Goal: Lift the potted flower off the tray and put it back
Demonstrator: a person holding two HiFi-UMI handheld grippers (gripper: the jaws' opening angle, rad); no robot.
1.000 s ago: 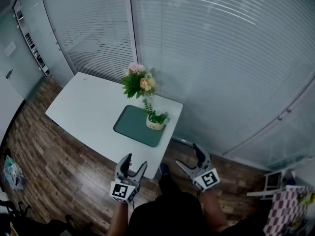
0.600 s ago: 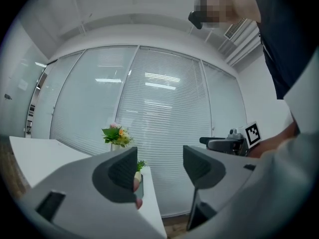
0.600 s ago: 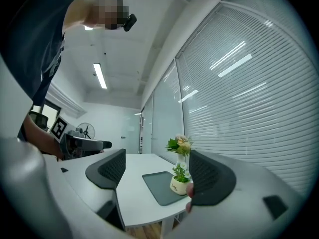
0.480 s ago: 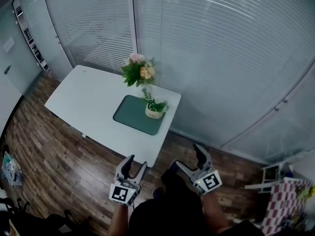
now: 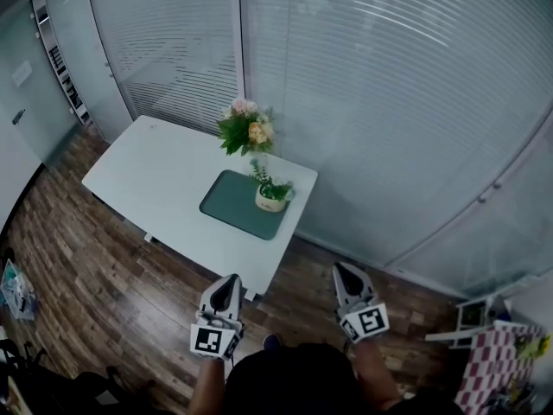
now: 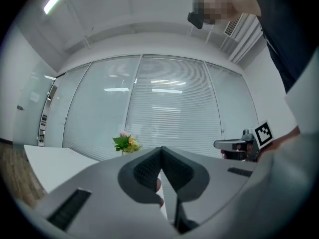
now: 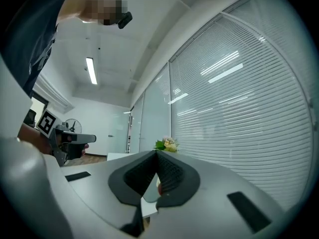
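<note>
A small cream pot with a green plant (image 5: 270, 195) stands on the right end of a dark green tray (image 5: 235, 206), which lies on a white table (image 5: 155, 188). Behind the tray stands a bouquet of pink and orange flowers (image 5: 246, 130), which also shows in the left gripper view (image 6: 126, 142) and the right gripper view (image 7: 166, 144). My left gripper (image 5: 229, 284) and right gripper (image 5: 345, 272) hover over the floor, well short of the table. Both have just closed their jaws with nothing between them, and both are shut (image 6: 160, 151) (image 7: 155, 155).
A glass wall with white blinds (image 5: 389, 102) runs behind the table. Wooden floor (image 5: 86, 292) lies between me and the table. A small white stand (image 5: 471, 318) and a checkered object (image 5: 497, 366) sit at the lower right. Shelves (image 5: 56, 59) line the left wall.
Both grippers' jaws have gone from wide open to shut. The table and tray sit slightly farther and higher in the head view as I have drawn back.
</note>
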